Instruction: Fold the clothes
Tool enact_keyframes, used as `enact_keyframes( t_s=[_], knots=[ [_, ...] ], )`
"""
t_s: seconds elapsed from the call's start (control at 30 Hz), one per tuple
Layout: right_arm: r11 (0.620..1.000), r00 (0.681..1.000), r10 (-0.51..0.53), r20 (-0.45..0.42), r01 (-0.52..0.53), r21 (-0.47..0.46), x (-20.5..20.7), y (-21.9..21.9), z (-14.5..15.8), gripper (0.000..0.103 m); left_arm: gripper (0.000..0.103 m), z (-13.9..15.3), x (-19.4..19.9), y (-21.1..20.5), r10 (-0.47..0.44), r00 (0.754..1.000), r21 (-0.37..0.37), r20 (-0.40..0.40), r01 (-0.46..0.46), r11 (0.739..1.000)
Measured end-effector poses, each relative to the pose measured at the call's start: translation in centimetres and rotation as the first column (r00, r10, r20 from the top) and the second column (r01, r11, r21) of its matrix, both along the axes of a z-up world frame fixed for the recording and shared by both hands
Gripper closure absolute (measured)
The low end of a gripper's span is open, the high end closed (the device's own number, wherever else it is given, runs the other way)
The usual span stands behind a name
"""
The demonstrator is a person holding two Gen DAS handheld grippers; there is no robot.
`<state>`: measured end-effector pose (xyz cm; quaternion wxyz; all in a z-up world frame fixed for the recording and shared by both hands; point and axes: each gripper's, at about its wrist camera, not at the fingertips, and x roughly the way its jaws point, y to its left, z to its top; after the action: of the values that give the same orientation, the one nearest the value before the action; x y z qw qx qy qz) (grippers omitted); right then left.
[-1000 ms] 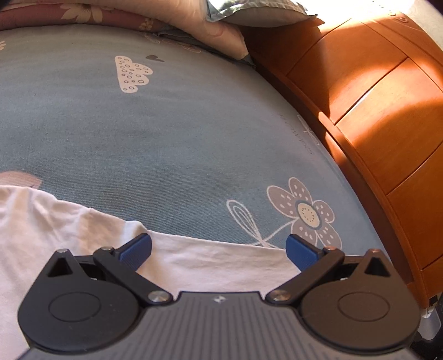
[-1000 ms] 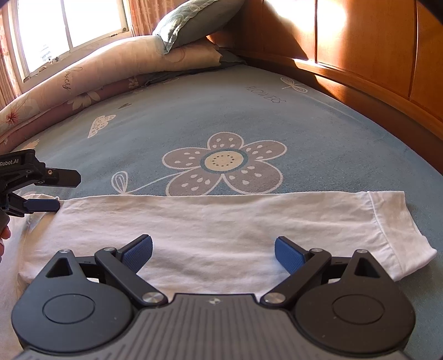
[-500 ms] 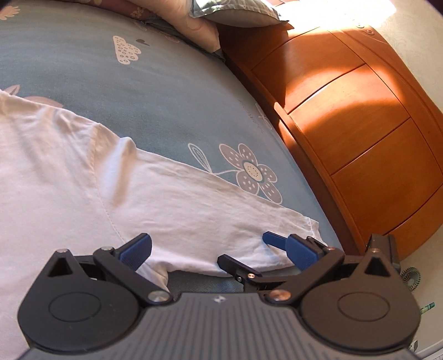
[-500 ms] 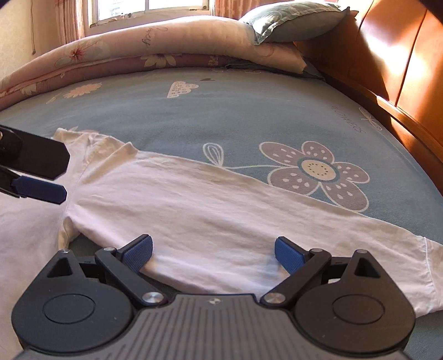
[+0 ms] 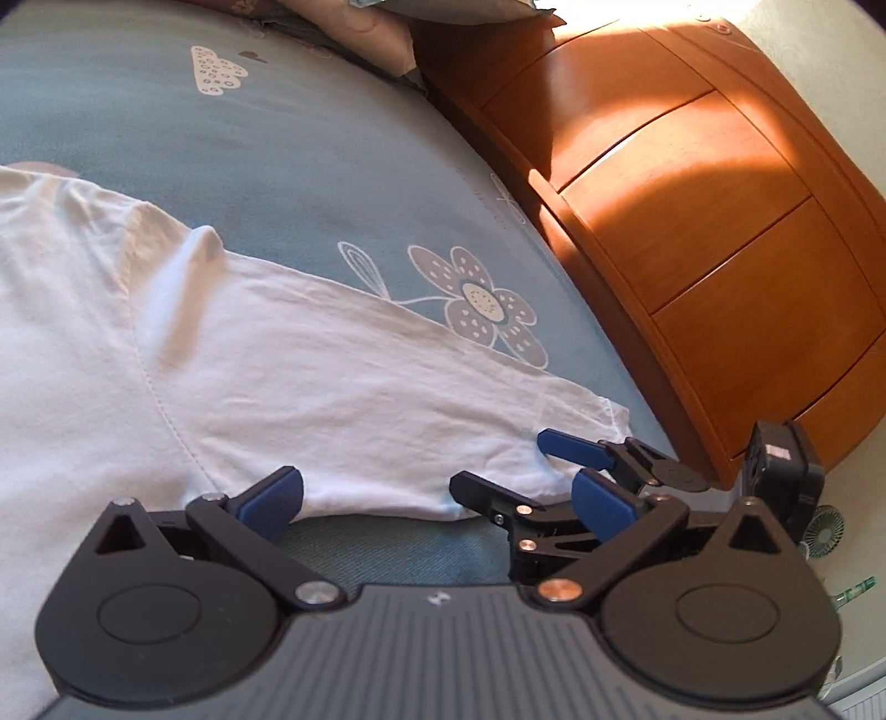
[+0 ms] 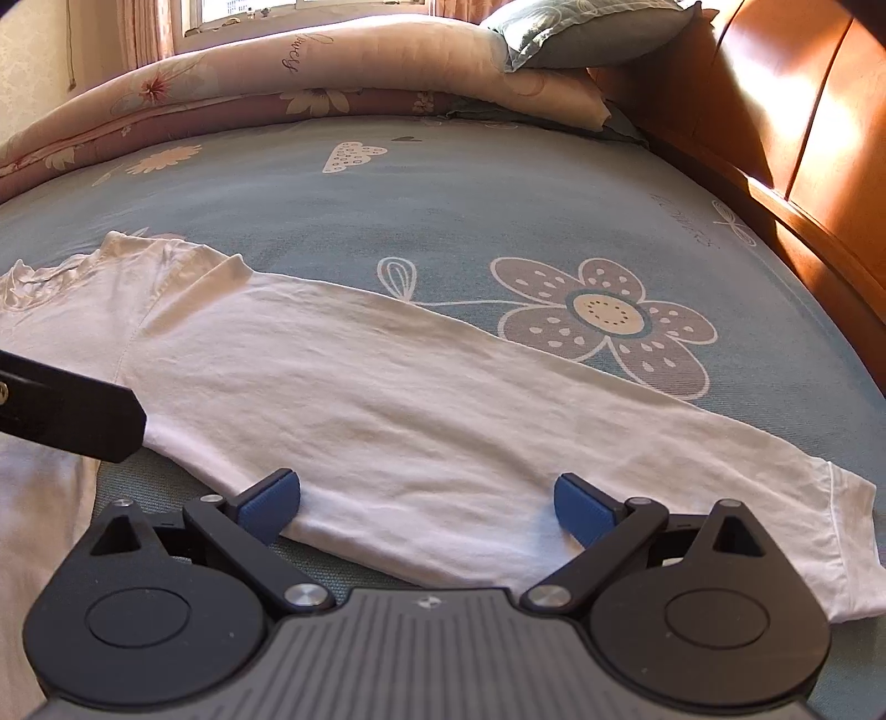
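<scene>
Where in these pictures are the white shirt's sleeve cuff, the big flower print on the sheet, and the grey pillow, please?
sleeve cuff (image 6: 847, 515): right wrist view, on the hemmed end of the sleeve.
flower print (image 6: 606, 313): right wrist view, on the flower's pale centre.
grey pillow (image 6: 587, 30): right wrist view, on the middle of its visible face.

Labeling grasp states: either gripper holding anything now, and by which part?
Nothing held. Left gripper and right gripper are both open over the white shirt's sleeve.
</scene>
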<state>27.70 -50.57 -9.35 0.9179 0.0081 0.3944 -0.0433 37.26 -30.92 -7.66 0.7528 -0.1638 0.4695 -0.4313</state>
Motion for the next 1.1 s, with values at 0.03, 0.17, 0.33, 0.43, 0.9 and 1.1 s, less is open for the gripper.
enact_keyframes(
  t_s=[0.03,0.17,0.33,0.43,0.9,1.1],
  knots=[
    [1.0,1.0,-0.024,0.007,0.024,0.004,-0.2,-0.6,0.1,0.003,0.001,0.2,0.1,-0.1,0.009,1.0,-0.014,0.007,-0.009,1.0],
    [0.994,0.995,-0.095,0.012,0.095,0.046,-0.5,-2.7,-0.2,0.003,0.001,-0.7,0.3,-1.4,0.02,1.0,-0.028,-0.024,-0.021,0.999],
    [0.998,0.998,-0.054,-0.014,0.054,0.023,-2.0,-4.1,-0.7,0.0,0.001,-1.9,-1.4,-2.5,-0.014,1.0,0.003,0.009,0.014,1.0],
    [0.999,0.999,-0.023,-0.027,0.024,0.042,-3.8,-5.4,-0.4,0.0,0.001,-1.5,-2.6,-2.8,-0.051,0.997,0.046,0.056,0.049,0.998],
    [0.972,0.972,-0.234,0.022,0.235,-0.022,-4.8,-9.8,-1.1,0.0,0.001,-2.2,-4.1,-7.4,-0.14,0.962,0.106,0.236,0.117,0.987],
    [0.985,0.985,-0.173,-0.013,0.172,-0.02,-6.4,-9.7,-0.3,0.0,0.001,-0.5,-6.1,-8.0,-0.263,0.917,0.204,0.299,0.208,0.957]
  ],
)
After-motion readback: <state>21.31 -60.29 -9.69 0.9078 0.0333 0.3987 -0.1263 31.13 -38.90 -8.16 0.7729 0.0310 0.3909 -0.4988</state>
